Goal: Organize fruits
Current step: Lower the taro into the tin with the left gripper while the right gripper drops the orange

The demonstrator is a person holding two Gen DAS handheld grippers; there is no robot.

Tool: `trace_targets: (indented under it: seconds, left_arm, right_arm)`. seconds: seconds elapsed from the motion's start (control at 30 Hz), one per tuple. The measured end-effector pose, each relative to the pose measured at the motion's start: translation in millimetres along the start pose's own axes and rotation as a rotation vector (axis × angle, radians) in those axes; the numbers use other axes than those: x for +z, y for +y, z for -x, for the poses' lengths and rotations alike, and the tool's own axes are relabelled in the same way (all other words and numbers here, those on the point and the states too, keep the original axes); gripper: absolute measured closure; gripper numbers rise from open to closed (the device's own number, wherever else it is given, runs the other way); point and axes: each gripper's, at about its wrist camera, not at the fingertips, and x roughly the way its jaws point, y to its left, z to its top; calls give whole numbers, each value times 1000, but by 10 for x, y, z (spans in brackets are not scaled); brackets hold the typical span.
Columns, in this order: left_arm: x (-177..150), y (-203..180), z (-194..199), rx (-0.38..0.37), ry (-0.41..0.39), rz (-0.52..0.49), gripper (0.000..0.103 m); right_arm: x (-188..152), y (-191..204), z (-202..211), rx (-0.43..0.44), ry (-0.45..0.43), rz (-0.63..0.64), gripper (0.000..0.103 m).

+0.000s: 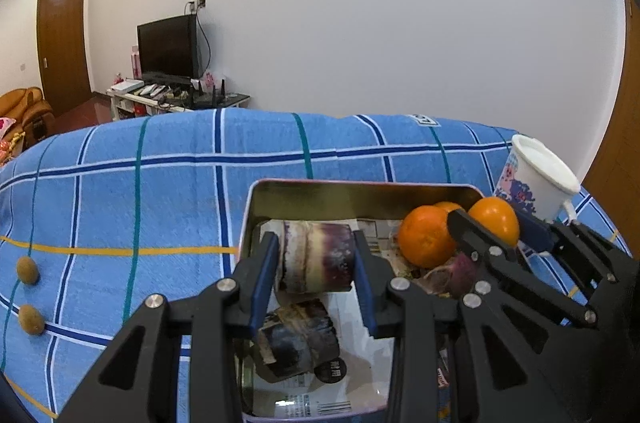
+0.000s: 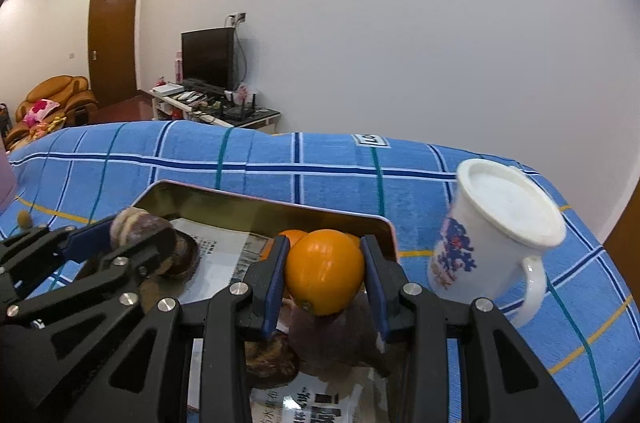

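A metal tin (image 1: 360,189) lined with newspaper sits on a blue plaid cloth. My left gripper (image 1: 316,255) is shut on a purple-and-cream sugarcane piece (image 1: 316,255) above the tin; it also shows in the right wrist view (image 2: 136,223). A second dark cane piece (image 1: 296,339) lies below it in the tin. My right gripper (image 2: 325,273) is shut on an orange (image 2: 325,271) over the tin's right end; the same orange shows in the left wrist view (image 1: 496,219). Another orange (image 1: 426,241) lies in the tin beside a purple fruit (image 1: 460,271).
A white printed mug (image 2: 496,235) stands on the cloth just right of the tin. Two small brown round fruits (image 1: 27,269) (image 1: 31,319) lie on the cloth at the far left. A TV stand and a wall are behind the table.
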Motion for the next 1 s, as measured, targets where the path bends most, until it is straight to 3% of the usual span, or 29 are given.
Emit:
trace_targets:
  seconds: [0.43,0.67,0.77,0.9,1.0]
  left_arm:
    - [8,41,-1,16,1,-3,65]
    - [-17,58,62,20,-16,-2,64]
    - [-22,52,133,45,-43,-4,55]
    - [-6,101,238,108,-92,13,29]
    - [-7,165,349,146,-139,39,14]
  right_arm:
    - [18,-97,-20,164,1,-62,64]
    - [22,-78,-21,199,-8,-72,63]
    - [21,-96,-20,228,-16,-93,63]
    - [10,-146,27,261,-42,-134,63]
    - [14,-182,110,244,-83,-150,52]
